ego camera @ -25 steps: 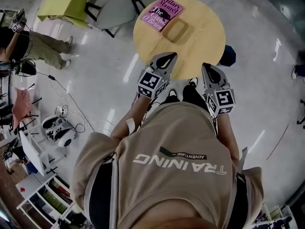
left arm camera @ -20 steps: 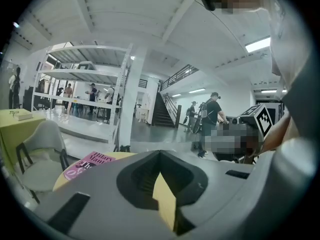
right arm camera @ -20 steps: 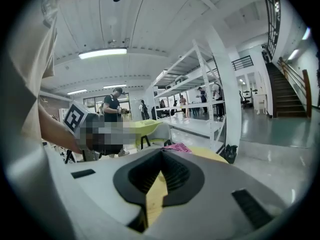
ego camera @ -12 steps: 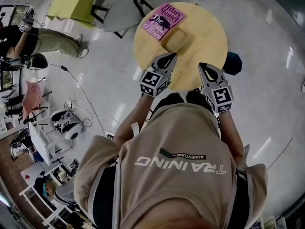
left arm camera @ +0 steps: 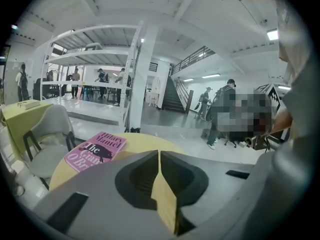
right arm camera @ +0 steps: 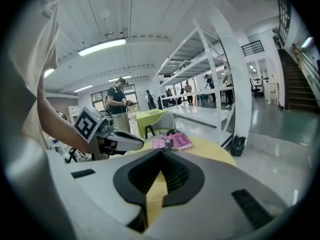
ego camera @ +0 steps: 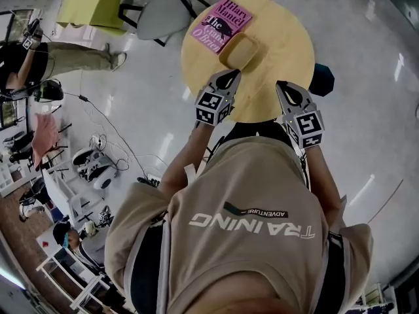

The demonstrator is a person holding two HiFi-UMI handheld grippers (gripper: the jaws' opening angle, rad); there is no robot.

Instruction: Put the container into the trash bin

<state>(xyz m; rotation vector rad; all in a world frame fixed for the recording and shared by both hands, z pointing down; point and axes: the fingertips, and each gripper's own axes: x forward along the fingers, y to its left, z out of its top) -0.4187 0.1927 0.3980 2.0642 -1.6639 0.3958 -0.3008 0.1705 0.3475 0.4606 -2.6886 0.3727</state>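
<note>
Container (ego camera: 239, 50) on table (ego camera: 285, 48), just beside book (ego camera: 221, 23) — looks light, thin-walled, prob. crushable; we'd pinch one rim, gently. L gripper (ego camera: 228, 78) & R gripper (ego camera: 286, 87) — jaws closed, empty, near it.

Table (ego camera: 281, 38) now nearer the person vs 1 s ago. Both grippers reach further in over its near edge; left gripper (ego camera: 227, 76) tip closes on container (ego camera: 239, 50), right gripper (ego camera: 286, 86) alongside.
</note>
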